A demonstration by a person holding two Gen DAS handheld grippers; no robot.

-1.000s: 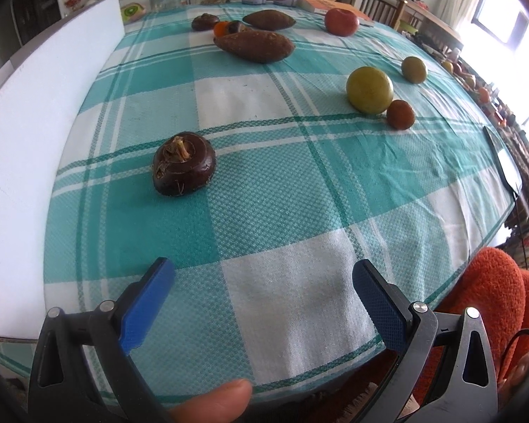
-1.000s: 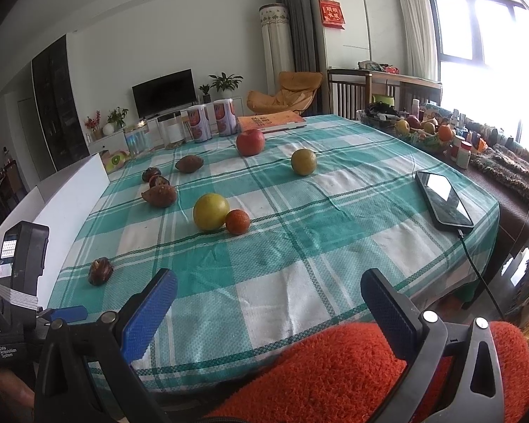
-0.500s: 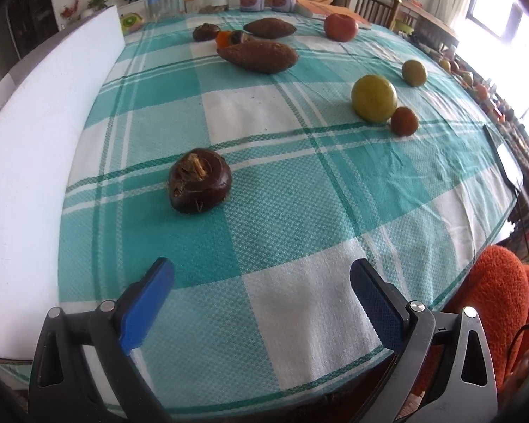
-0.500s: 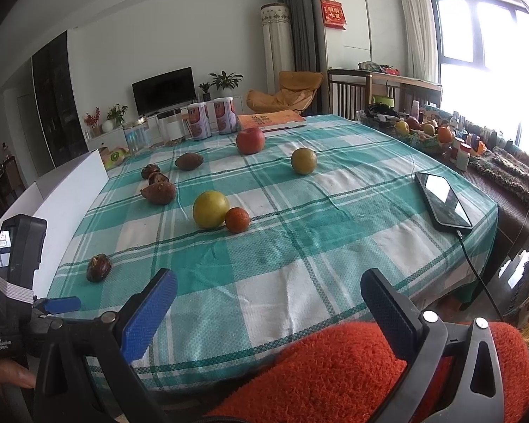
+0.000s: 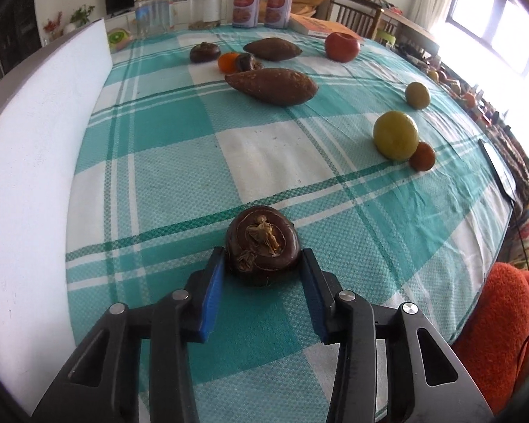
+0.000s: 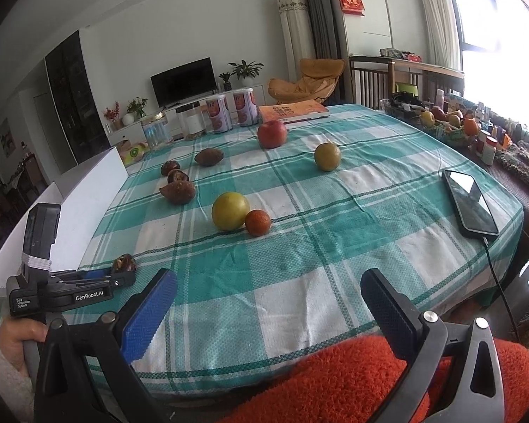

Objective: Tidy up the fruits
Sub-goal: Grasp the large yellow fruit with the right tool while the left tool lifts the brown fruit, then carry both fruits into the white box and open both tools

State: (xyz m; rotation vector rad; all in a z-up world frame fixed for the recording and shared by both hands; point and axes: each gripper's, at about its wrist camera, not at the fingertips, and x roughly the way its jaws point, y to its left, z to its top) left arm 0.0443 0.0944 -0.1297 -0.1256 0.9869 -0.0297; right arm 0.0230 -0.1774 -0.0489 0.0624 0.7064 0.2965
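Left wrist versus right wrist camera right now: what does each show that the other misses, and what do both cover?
Only the left wrist view shows the left gripper closing, its blue pads at the sides of the dark brown water chestnut, plus a small orange fruit behind the large sweet potato.

Only the right wrist view shows the open, empty right gripper, the whole phone on its cable, and the television.

Both show the checked tablecloth, red apple, yellow-green fruit and two cans.

Water chestnut (image 5: 262, 245) nearest on the tablecloth (image 5: 271, 155) — sweet potato (image 5: 271, 85) behind.
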